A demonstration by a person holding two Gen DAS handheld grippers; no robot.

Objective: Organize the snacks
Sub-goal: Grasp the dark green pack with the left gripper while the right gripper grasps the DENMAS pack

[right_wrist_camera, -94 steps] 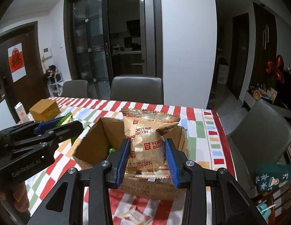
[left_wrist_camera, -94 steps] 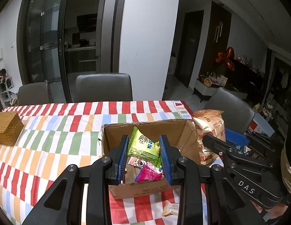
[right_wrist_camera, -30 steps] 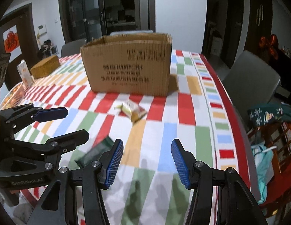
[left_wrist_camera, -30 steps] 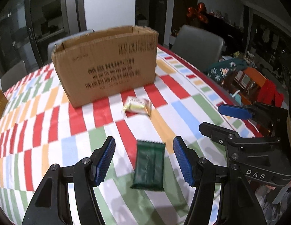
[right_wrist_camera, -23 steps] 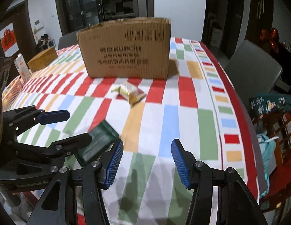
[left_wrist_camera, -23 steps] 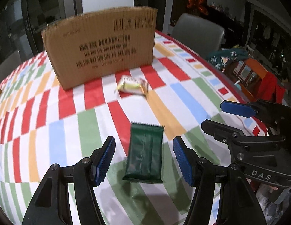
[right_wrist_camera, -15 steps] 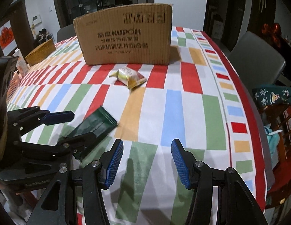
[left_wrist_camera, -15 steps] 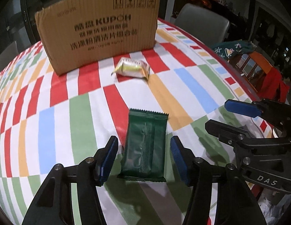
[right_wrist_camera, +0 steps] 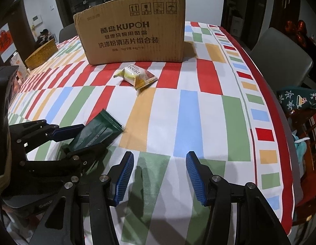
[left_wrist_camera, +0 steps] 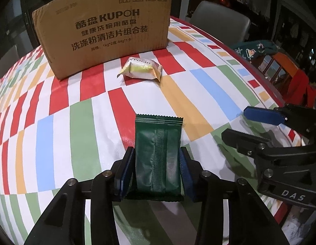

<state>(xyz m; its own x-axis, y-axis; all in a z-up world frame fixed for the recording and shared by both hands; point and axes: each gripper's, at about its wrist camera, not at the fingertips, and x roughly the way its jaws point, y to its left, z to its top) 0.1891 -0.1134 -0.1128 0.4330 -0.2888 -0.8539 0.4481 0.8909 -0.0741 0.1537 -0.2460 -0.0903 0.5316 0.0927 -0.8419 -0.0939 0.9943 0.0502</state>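
My left gripper (left_wrist_camera: 157, 170) is shut on a dark green snack packet (left_wrist_camera: 158, 153) that lies on the striped tablecloth; the packet also shows in the right wrist view (right_wrist_camera: 96, 132), between the left gripper's blue pads. My right gripper (right_wrist_camera: 159, 174) is open and empty, low over the cloth to the right of the packet; it also shows in the left wrist view (left_wrist_camera: 266, 130). A small yellow-and-white wrapped snack (left_wrist_camera: 140, 69) (right_wrist_camera: 134, 76) lies farther back, just in front of the brown cardboard box (left_wrist_camera: 105, 26) (right_wrist_camera: 135, 38).
The table's red-bordered right edge (right_wrist_camera: 280, 110) curves close by, with grey chairs (right_wrist_camera: 280, 55) and a green patterned cloth (right_wrist_camera: 298, 100) beyond it. A woven basket (right_wrist_camera: 40, 53) stands at the far left of the table.
Both grippers came down from the box to the near table. My left gripper moved forward around the green packet and closed on it. The right gripper stayed open.
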